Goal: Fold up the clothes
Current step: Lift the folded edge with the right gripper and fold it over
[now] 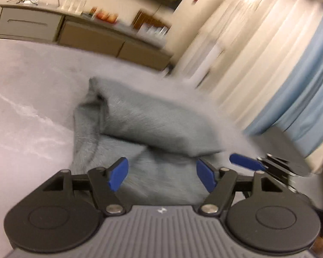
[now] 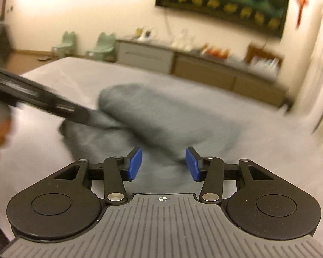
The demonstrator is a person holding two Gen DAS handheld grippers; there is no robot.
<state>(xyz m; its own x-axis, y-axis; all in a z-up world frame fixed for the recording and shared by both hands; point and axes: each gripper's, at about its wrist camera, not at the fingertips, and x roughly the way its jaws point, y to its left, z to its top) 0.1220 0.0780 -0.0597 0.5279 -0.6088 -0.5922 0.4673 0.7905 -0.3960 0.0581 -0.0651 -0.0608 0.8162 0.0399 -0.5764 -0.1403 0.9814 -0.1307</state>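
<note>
Lying bunched — grey garment point(image 1: 152, 124) — on bed point(image 1: 28, 90).

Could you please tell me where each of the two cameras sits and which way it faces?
Left wrist: on the left gripper, looking down over the folded grey fleece garment on the pale grey bedsheet; the right gripper shows.
Right wrist: on the right gripper, facing the garment; the left gripper's black body crosses at left.
Shared: garment, bedsheet, long low sideboard.
</note>
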